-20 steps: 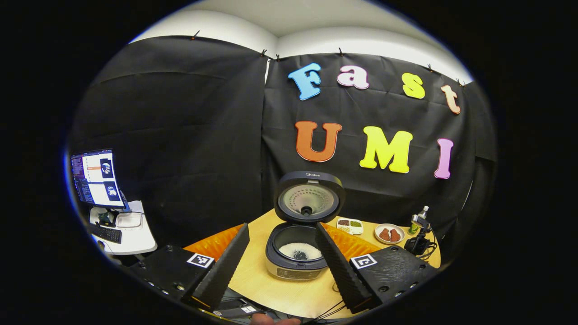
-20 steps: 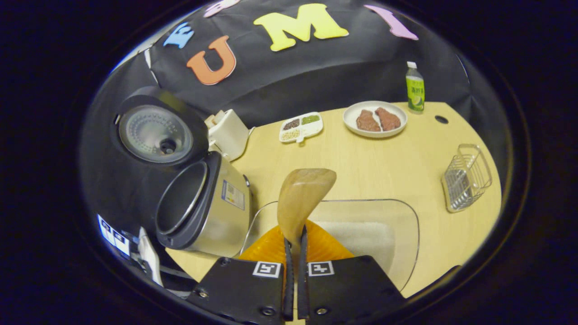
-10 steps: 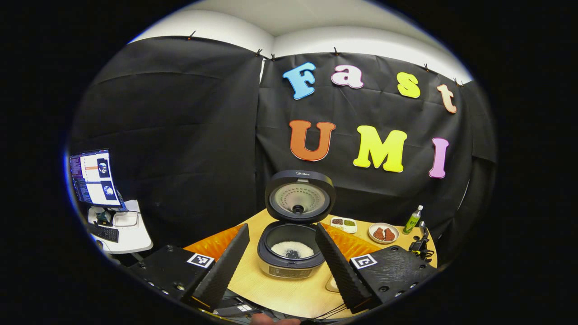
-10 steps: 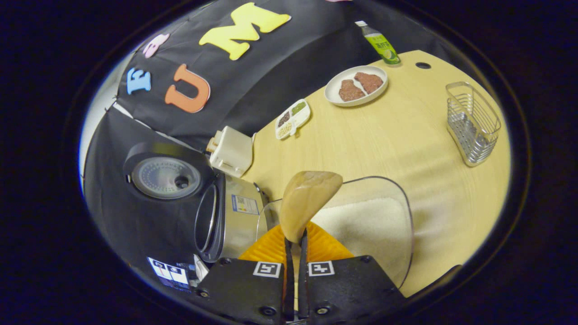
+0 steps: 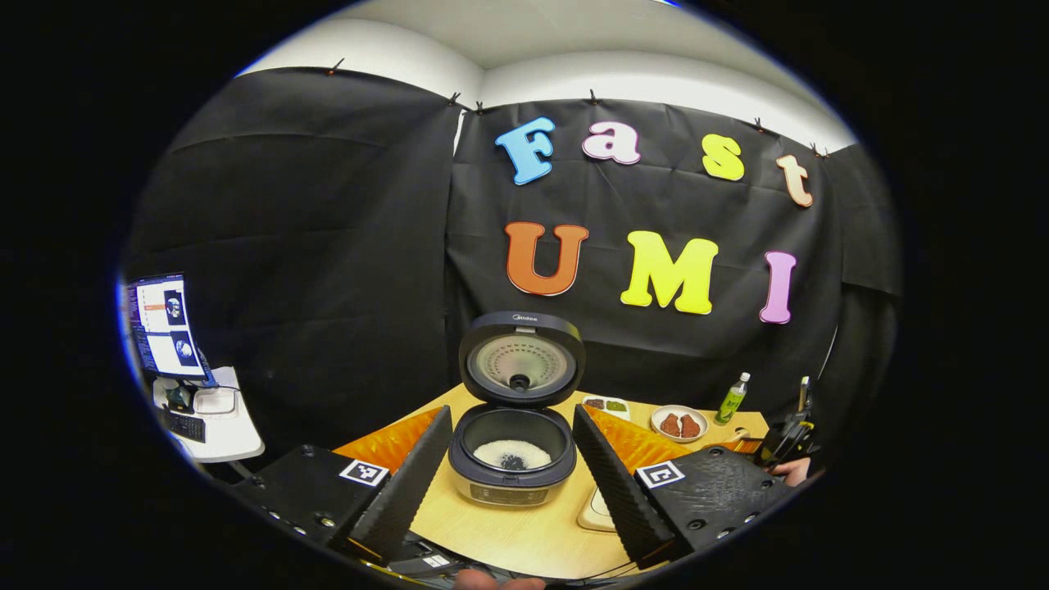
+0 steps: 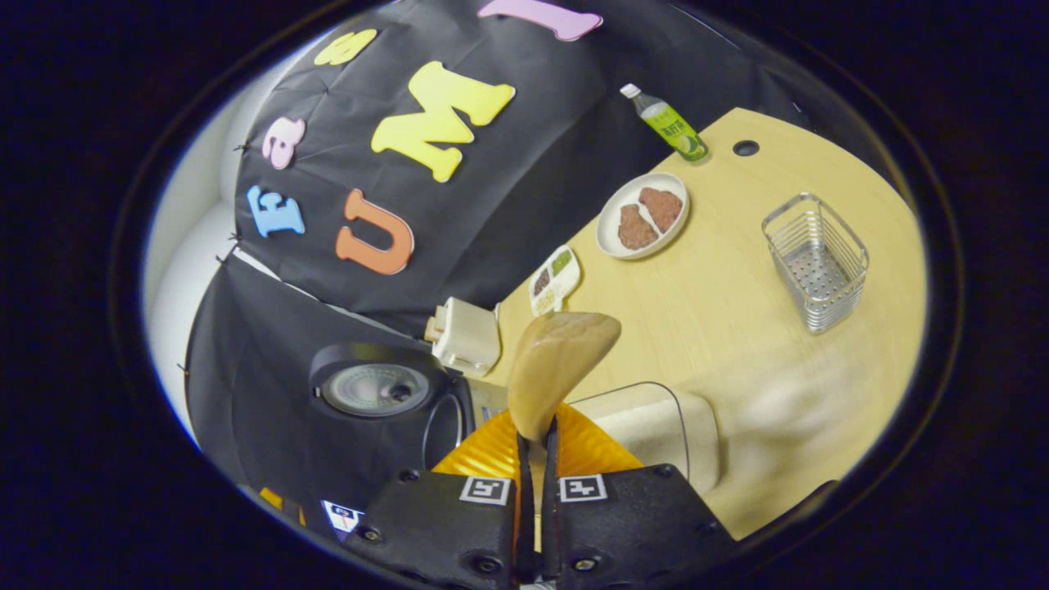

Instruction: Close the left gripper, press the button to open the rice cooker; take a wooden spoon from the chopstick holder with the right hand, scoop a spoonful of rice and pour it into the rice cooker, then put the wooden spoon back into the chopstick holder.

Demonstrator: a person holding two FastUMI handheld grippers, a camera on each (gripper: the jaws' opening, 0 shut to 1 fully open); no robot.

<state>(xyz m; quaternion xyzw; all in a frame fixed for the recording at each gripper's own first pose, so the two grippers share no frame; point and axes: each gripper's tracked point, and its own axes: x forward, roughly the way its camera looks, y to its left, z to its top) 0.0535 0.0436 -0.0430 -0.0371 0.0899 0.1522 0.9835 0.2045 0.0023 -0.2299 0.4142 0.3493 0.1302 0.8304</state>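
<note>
The rice cooker [image 5: 510, 474] stands on the table with its lid [image 5: 522, 360] raised and white rice with a dark spot in the pot. My left gripper [image 5: 512, 408] hangs open in front of it, well back, one finger on each side. My right gripper [image 6: 535, 434] is shut on the handle of the wooden spoon [image 6: 560, 360], whose bowl points away above the table. No rice shows on the spoon's visible face. The wire chopstick holder [image 6: 815, 262] stands on the table to the right, apart from the spoon. The rice cooker [image 6: 385, 393] lies to the lower left.
A glass tray of rice [image 6: 656, 426] sits just under the spoon. Farther off are a plate with brown pieces [image 6: 643, 215], a divided dish [image 6: 555, 279], a green bottle [image 6: 668, 123] and a white box [image 6: 465, 336]. A side desk with a monitor [image 5: 164, 328] stands far left.
My right gripper has lifted and rolled with the spoon, away from the rice tray; the chopstick holder now sits nearer in its view. My left gripper has drawn back from the cooker, staying open.
</note>
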